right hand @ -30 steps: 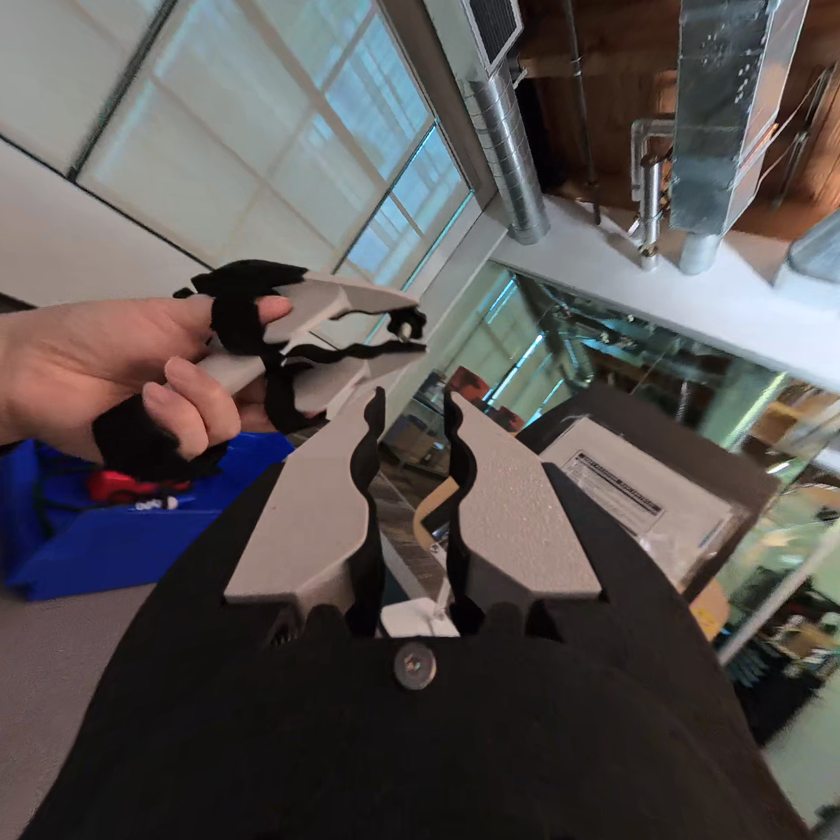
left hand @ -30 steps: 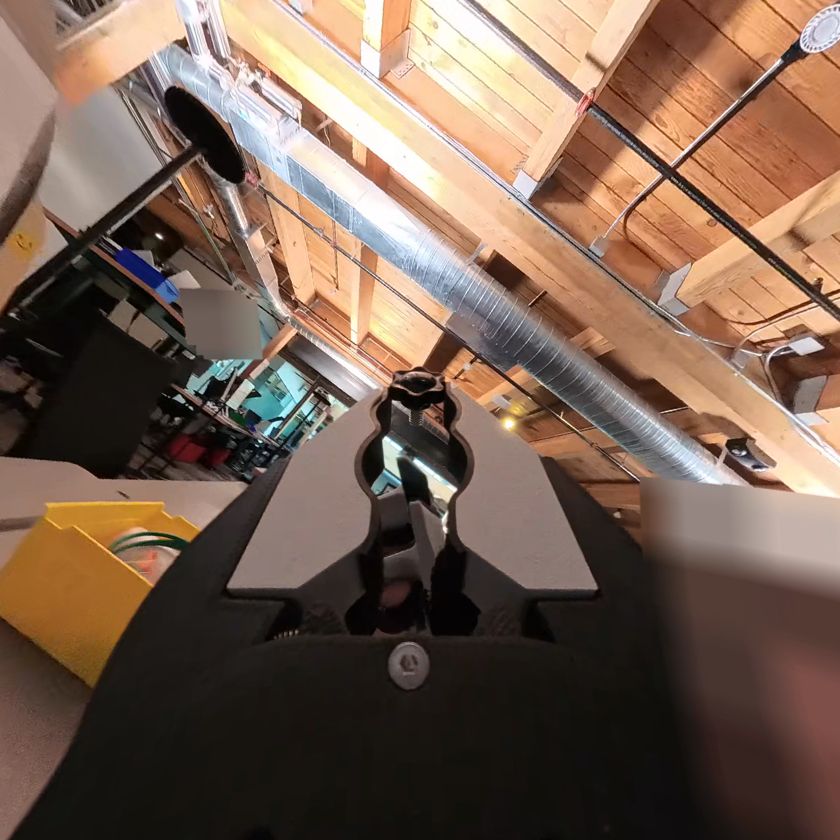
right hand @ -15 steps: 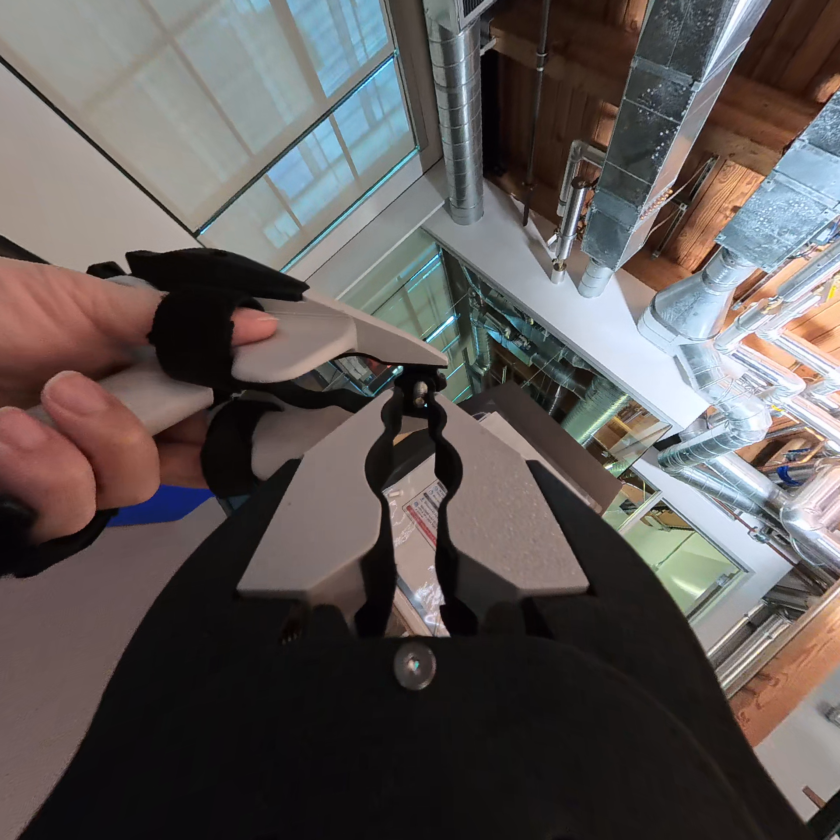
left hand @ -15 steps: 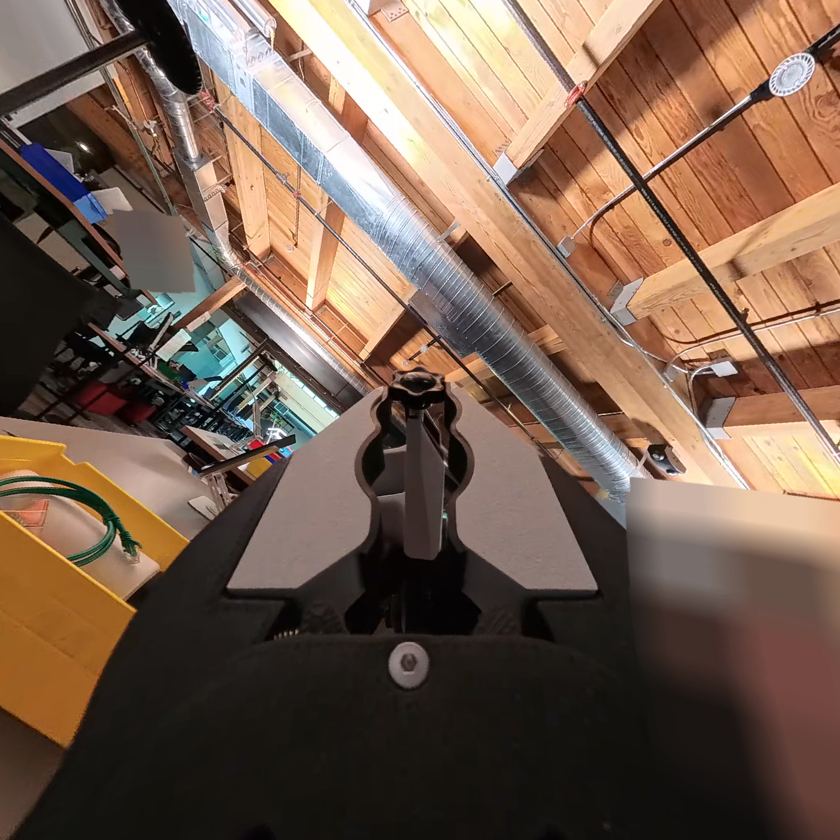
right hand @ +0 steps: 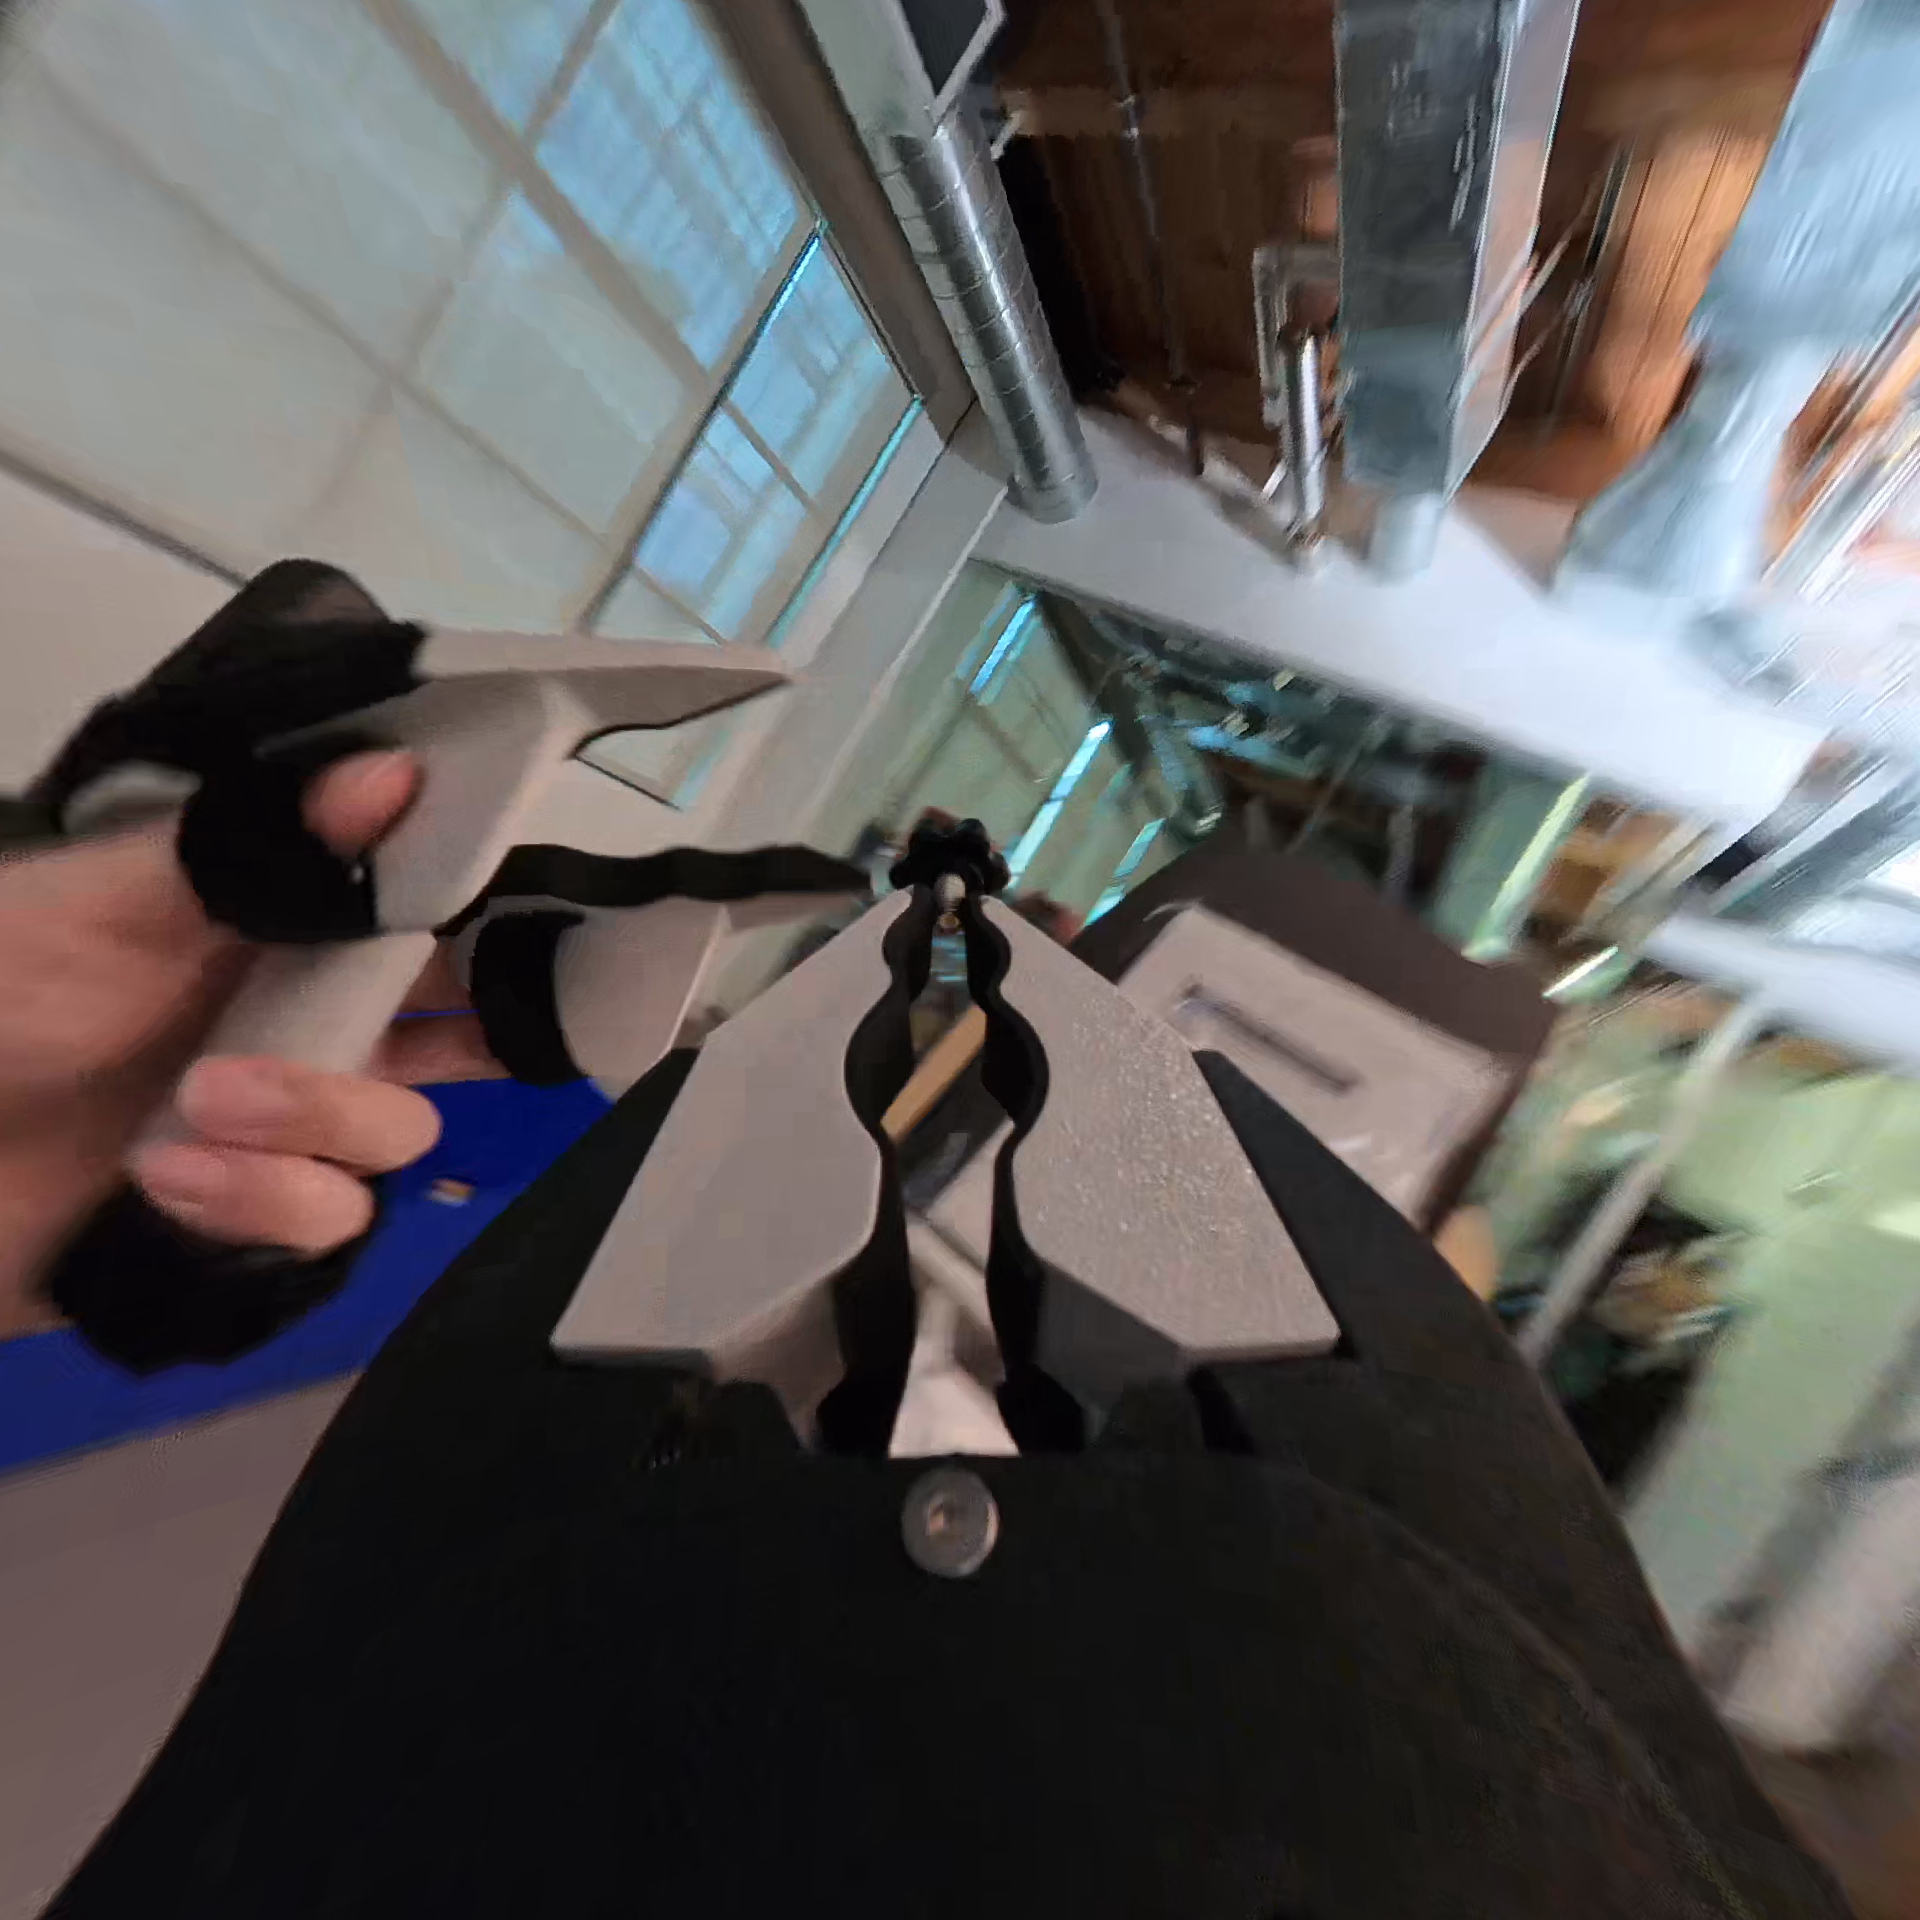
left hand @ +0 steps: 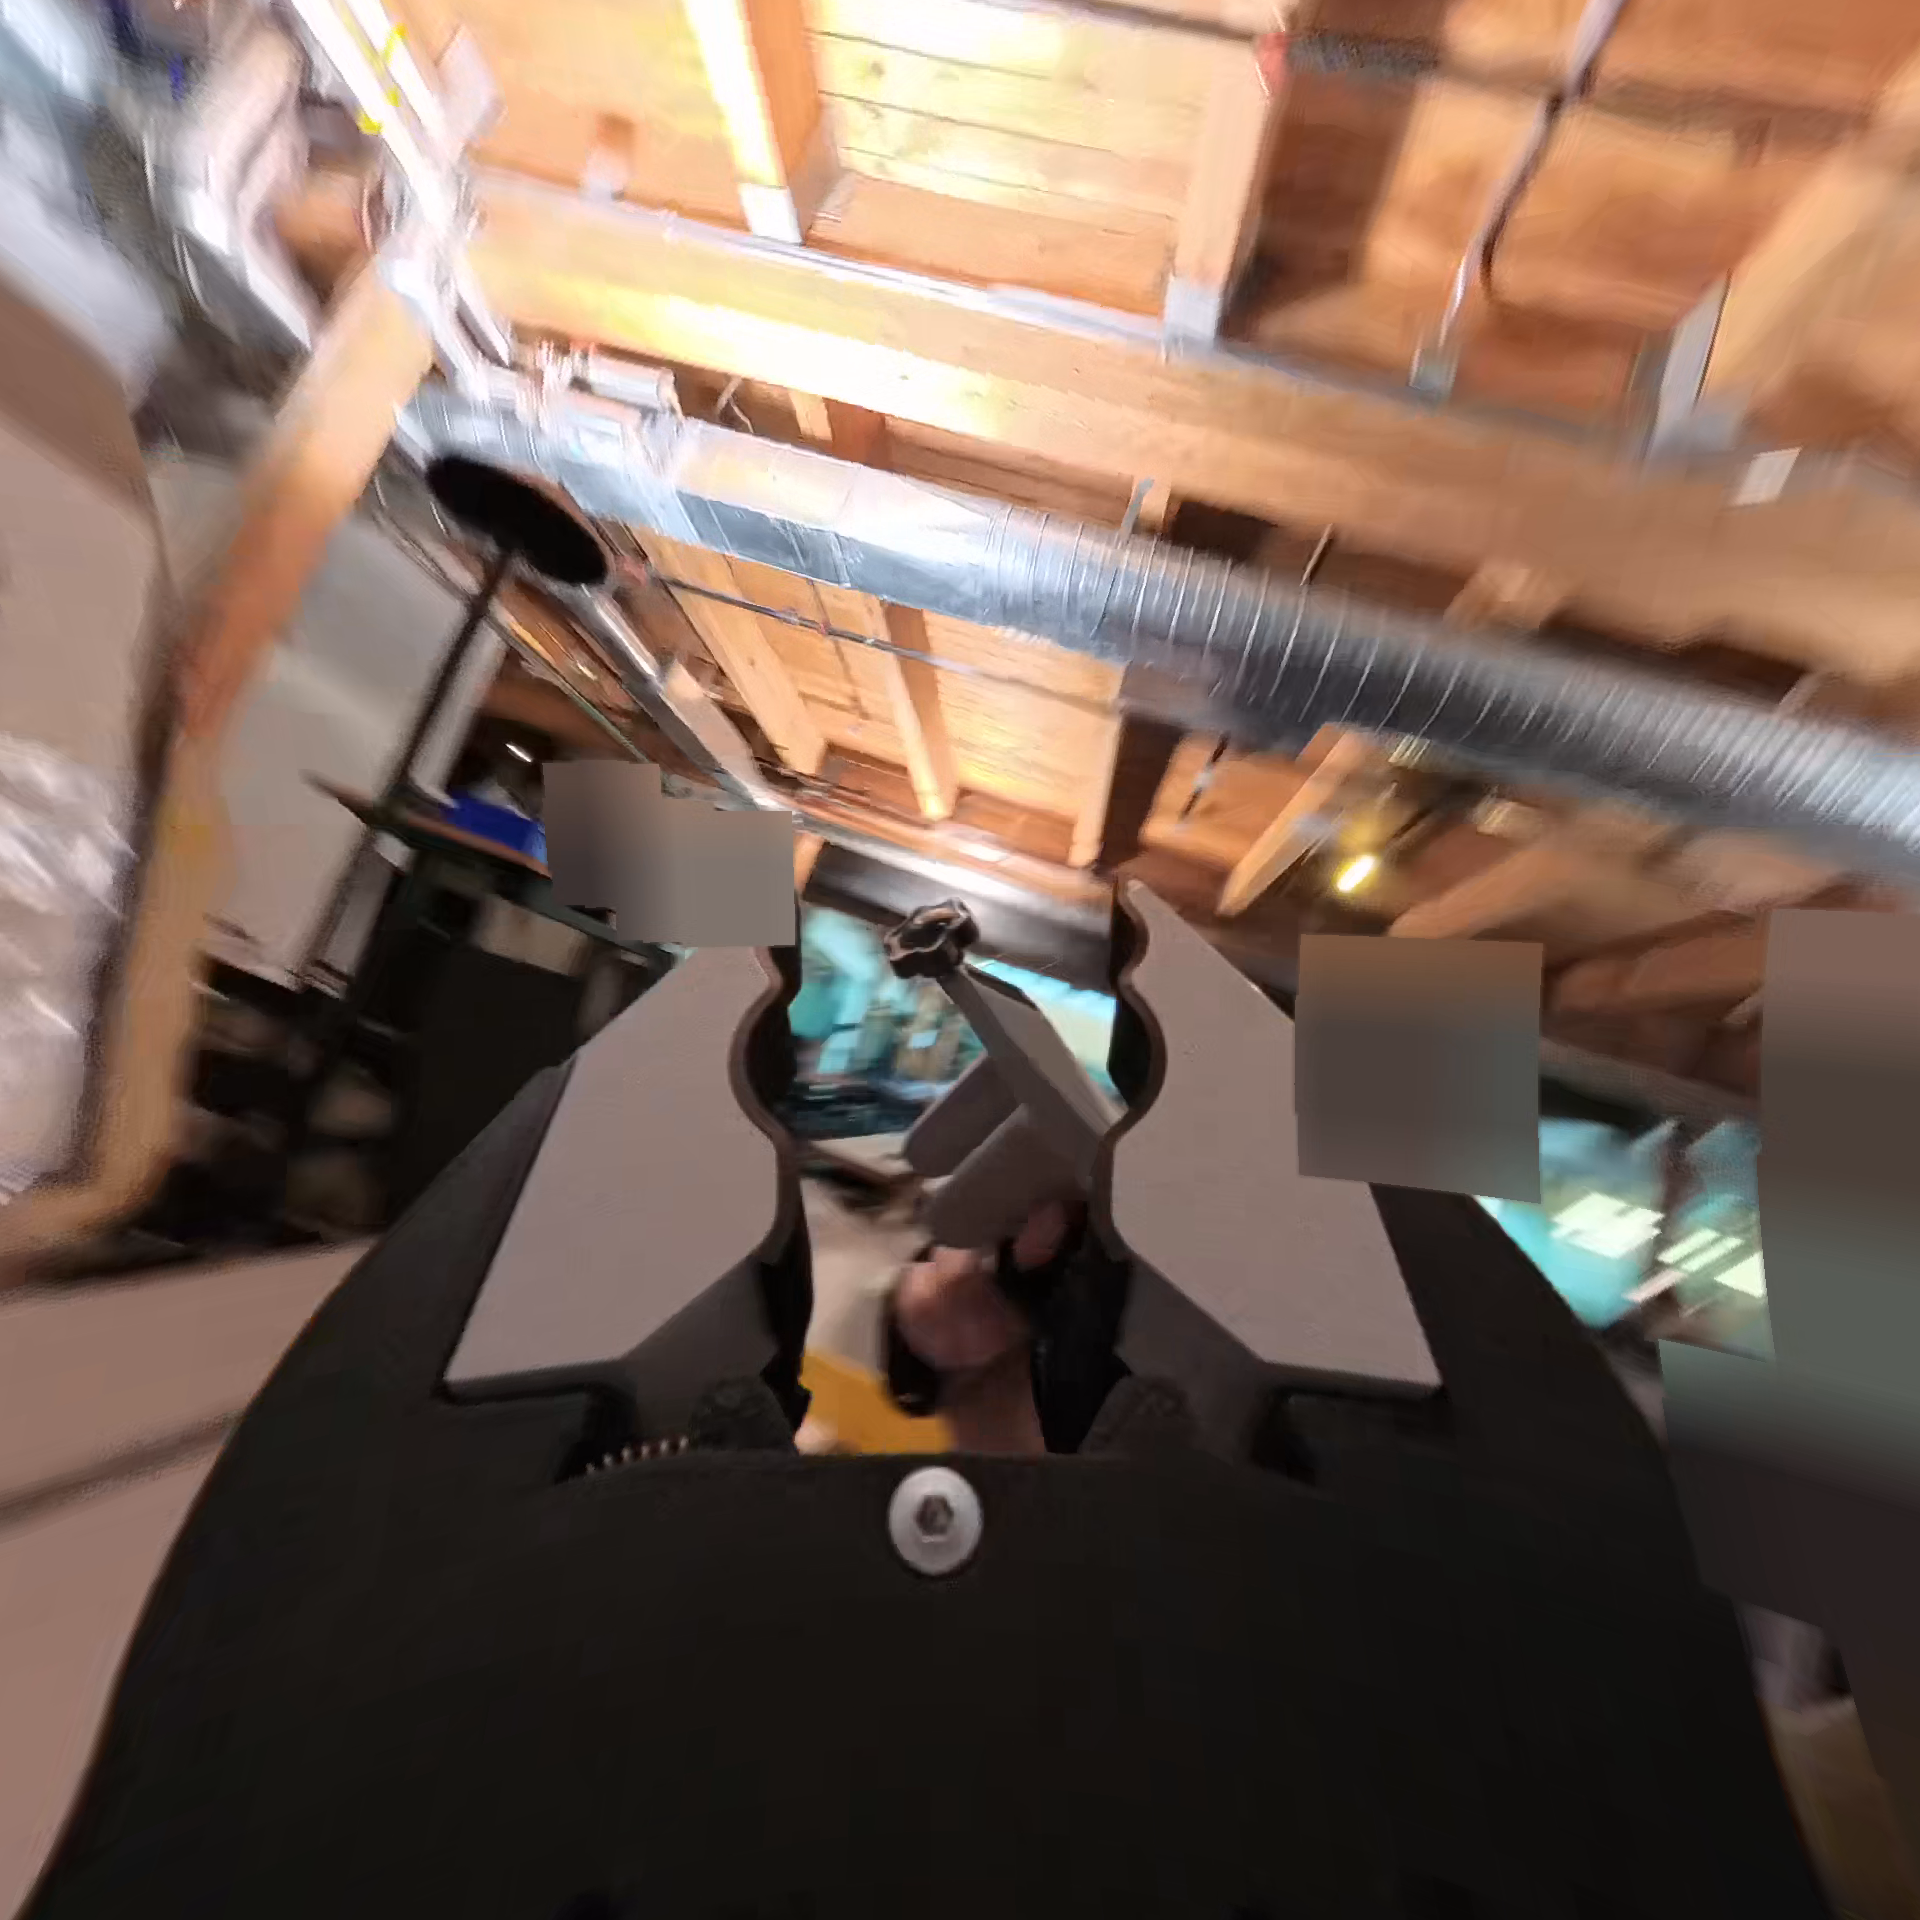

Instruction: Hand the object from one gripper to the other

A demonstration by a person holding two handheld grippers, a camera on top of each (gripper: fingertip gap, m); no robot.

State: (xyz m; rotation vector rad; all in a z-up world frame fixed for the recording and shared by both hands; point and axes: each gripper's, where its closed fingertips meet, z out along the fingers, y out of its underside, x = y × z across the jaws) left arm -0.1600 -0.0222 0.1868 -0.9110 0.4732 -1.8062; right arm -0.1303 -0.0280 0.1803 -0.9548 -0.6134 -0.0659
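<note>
Black knob (right hand: 948, 854), small and lobed with a metal stud, sits pinched at the very tips of the right gripper (right hand: 943, 902), jaws closed on it. Left gripper (left hand: 951, 971): jaws wide apart, holding nothing, knob between them untouched. Judgement: back the left straight off; the tip hold looks marginal, so avoid brushing it.

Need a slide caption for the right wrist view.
Right tool shut on the black knob screw; left tool open beside it.
</note>
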